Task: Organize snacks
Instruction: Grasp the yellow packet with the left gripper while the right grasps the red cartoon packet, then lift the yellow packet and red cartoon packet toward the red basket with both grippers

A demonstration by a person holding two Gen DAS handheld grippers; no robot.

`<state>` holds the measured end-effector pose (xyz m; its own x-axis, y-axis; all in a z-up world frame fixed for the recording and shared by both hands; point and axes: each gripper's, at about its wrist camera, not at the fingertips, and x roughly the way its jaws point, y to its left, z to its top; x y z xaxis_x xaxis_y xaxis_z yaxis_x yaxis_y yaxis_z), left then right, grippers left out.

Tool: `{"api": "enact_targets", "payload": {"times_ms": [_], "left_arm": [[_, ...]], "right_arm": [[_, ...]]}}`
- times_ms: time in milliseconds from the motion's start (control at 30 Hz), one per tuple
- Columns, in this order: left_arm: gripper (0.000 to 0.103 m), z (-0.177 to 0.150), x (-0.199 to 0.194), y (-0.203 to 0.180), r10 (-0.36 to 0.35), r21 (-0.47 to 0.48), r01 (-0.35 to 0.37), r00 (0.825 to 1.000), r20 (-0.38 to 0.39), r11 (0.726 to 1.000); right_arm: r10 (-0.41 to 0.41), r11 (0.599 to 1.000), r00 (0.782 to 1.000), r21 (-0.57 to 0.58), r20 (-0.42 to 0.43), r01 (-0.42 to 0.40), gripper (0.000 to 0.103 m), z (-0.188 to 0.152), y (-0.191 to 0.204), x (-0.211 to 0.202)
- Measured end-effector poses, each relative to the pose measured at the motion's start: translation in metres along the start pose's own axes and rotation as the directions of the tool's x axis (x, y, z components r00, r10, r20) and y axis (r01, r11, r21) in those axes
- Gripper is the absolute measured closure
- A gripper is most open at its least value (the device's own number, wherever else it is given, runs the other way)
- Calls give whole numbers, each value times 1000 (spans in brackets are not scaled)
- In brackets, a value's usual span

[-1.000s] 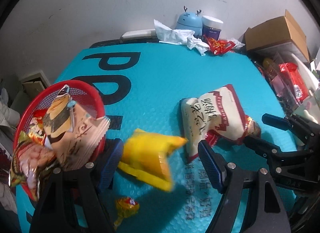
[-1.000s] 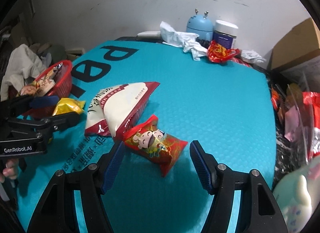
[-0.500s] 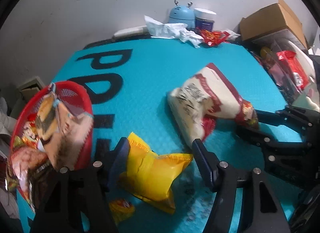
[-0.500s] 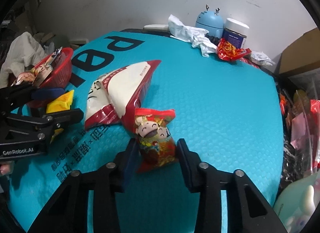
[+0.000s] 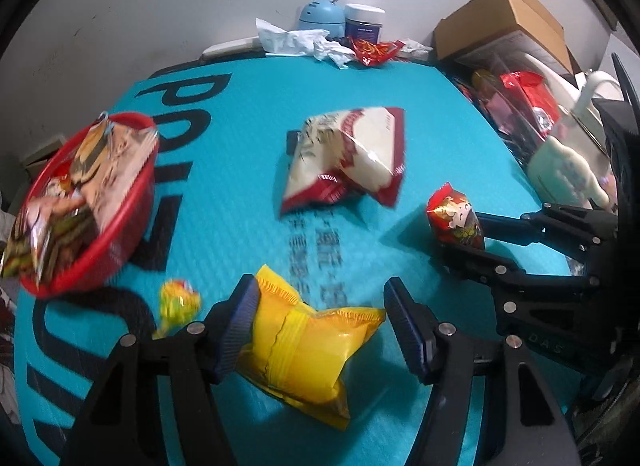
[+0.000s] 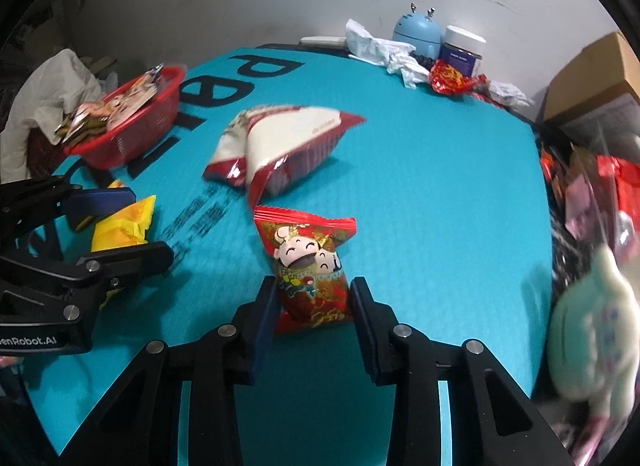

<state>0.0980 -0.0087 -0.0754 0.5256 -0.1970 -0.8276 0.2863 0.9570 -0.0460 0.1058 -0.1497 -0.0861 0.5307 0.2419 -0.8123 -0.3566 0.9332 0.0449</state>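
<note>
Teal foam matting with large black lettering covers the counter (image 5: 224, 153), which backs onto a scuffed white wall.

At the counter's left edge sits a red mesh basket (image 5: 116, 242), already heaped with snack packets. A large white-and-red bag (image 5: 352, 153) lies near the middle of the mat. A small yellow-and-red wrapped sweet (image 5: 178, 300) lies just below the basket, close to the left hand-held gripper.

The left hand-held gripper (image 5: 320, 326) grips a bright yellow packet (image 5: 304, 350) between its blue pads, with its jaws set fairly wide around the puffy packet. The left pad presses into the packet's crimped edge and the right pad meets its far corner. From the right wrist view the same yellow packet (image 6: 124, 221) is seen between the two fingers, near the basket (image 6: 132, 133).

The right hand-held gripper (image 6: 314, 306) holds a small red packet printed with smiling cartoon faces (image 6: 308, 270). Its jaws are narrow and squeeze the packet's lower half, while the crimped top stands upright above the fingers. Those jaws have just been closing, with the packet between them. From the left wrist view this red packet (image 5: 454, 219) appears lifted slightly above the mat, casting a shadow.

Along the far edge stand a pale blue antlered gadget (image 6: 418, 31), a white-lidded jar (image 6: 464, 49), crumpled tissue (image 6: 380, 49) and a red wrapper (image 6: 452, 79). A cardboard box (image 5: 500, 21) and more packets crowd the right side.
</note>
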Motion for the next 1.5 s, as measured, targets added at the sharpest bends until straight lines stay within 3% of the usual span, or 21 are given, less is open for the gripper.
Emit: {"api": "enact_targets", "payload": {"times_ms": [400,533,633,767,867,1033,1200,1333,1433,1500], "left_arm": [[39,-32,-21,-11,-50,-8,50,997,-57,999],[34,-37,-19,-17,-43,40,46,996,-73,998],[33,-41,-3,-15,-59,17,63,986,-158,998],[32,-44,-11,-10,-63,7,64,993,-96,998],[32,-47,-17,0,-111,-40,108,991,-72,993],[32,-57,-33,11,-163,-79,160,986,-27,984],[32,-63,-36,7,-132,-36,131,991,-21,991],[32,-65,-23,9,-145,-60,141,987,-71,988],[33,-67,-22,8,-126,-47,123,991,-55,991],[33,-68,-21,6,-94,-29,93,994,-49,995]], "right_arm": [[53,999,998,2,-41,-53,67,-40,20,-31],[71,997,996,1,-52,-71,65,-47,24,-34],[75,997,996,15,-56,-75,61,-48,24,-34],[68,998,996,18,-55,-67,53,-47,25,-37],[73,997,997,19,-40,-72,42,-46,27,-41],[85,996,996,13,-28,-85,42,-41,30,-42],[90,996,995,2,-34,-90,42,-38,33,-34],[88,996,995,2,-41,-88,42,-39,33,-29],[89,996,995,14,-44,-89,42,-41,31,-26],[83,996,996,16,-46,-82,53,-42,31,-24]]}}
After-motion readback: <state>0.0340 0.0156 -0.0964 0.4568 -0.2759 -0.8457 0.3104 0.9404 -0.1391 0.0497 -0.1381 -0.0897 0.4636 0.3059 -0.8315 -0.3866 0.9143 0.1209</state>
